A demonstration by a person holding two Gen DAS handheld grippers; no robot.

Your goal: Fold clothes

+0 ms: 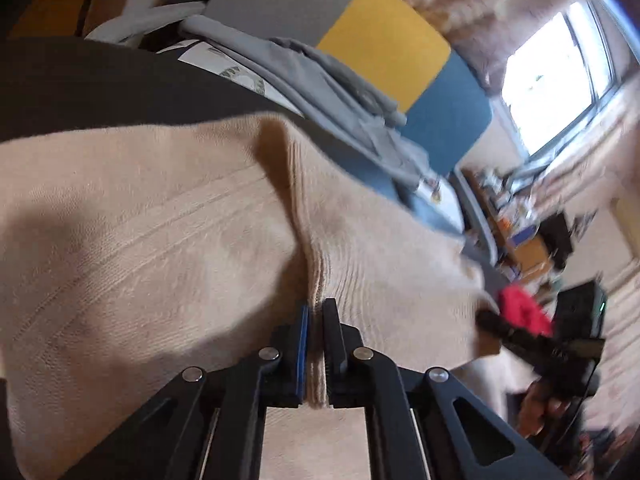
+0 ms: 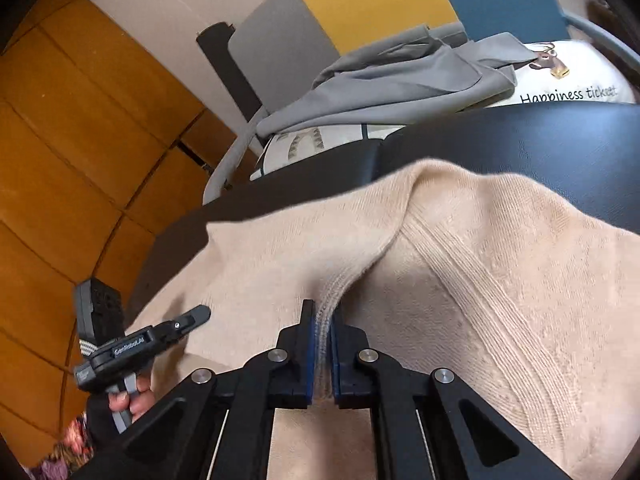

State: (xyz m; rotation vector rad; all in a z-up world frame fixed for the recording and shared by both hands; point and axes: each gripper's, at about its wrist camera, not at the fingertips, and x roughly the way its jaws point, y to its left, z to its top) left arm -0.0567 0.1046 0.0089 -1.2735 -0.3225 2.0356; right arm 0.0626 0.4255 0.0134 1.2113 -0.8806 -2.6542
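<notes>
Spanning most of the black padded surface (image 2: pixel 540 140), a beige knitted sweater (image 2: pixel 500 280) lies spread, its far edge short of the surface's far edge. Behind that edge sits a grey crumpled garment (image 2: pixel 392 80) on a white printed cushion (image 2: pixel 580 84).

Step in hand, as judged: a fold is being carried, both tools lifting pinched ridges of knit off the surface. Which fold of the sequence this is cannot be settled.

Next move, as judged: both ridges should travel together, level, so the cloth lands without skew.

Left gripper (image 1: pixel 316 320): jaws clamped on a ribbed ridge of the sweater. Right gripper (image 2: pixel 324 320): jaws likewise clamped on a raised pleat. Each is held from below by a hand (image 2: pixel 132 400), angled slightly down toward the surface.
</notes>
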